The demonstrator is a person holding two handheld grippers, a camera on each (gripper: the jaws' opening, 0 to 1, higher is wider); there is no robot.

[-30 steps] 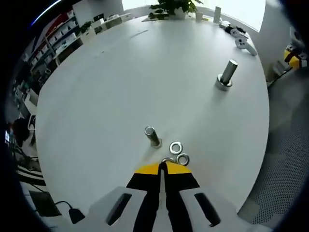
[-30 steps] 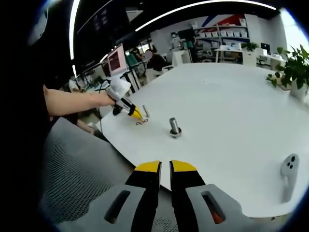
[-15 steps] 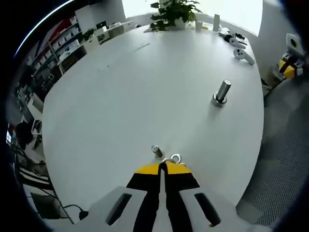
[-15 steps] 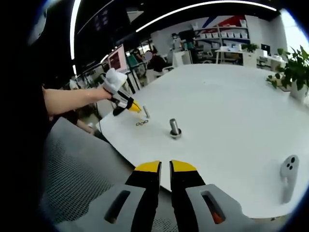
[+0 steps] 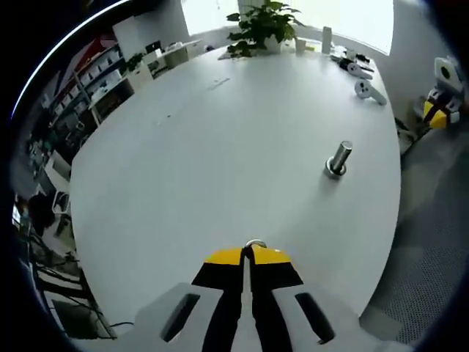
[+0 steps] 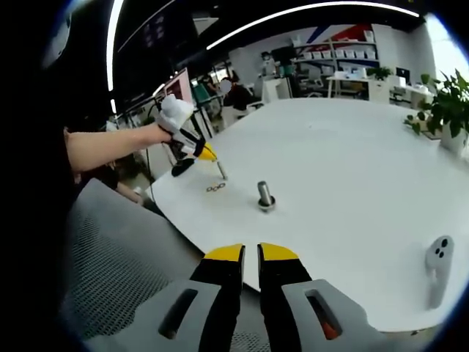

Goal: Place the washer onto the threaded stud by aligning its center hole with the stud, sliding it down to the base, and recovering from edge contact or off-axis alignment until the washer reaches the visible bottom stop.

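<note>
My left gripper (image 5: 248,253) is shut on a small metal washer (image 5: 255,243), whose rim peeks out above the yellow tips. In the right gripper view a hand holds that left gripper (image 6: 207,153) in the air, just above a thin threaded stud (image 6: 220,170) near the table's edge. Two loose washers (image 6: 215,188) lie on the table beside that stud. A thicker stud (image 5: 338,159) (image 6: 264,195) stands upright further in. My right gripper (image 6: 250,254) hangs off the table's edge, jaws close together with nothing between them.
The round white table (image 5: 220,147) carries a potted plant (image 5: 258,26) and controllers (image 5: 370,88) at its far side. Another controller (image 6: 437,273) lies near the right gripper's side. Grey carpet (image 6: 124,271) surrounds the table; desks and shelves stand behind.
My left gripper has lifted off the table with one washer, leaving two behind. It rose above the thin stud, which has slipped out of the left gripper view. The right gripper stayed put.
</note>
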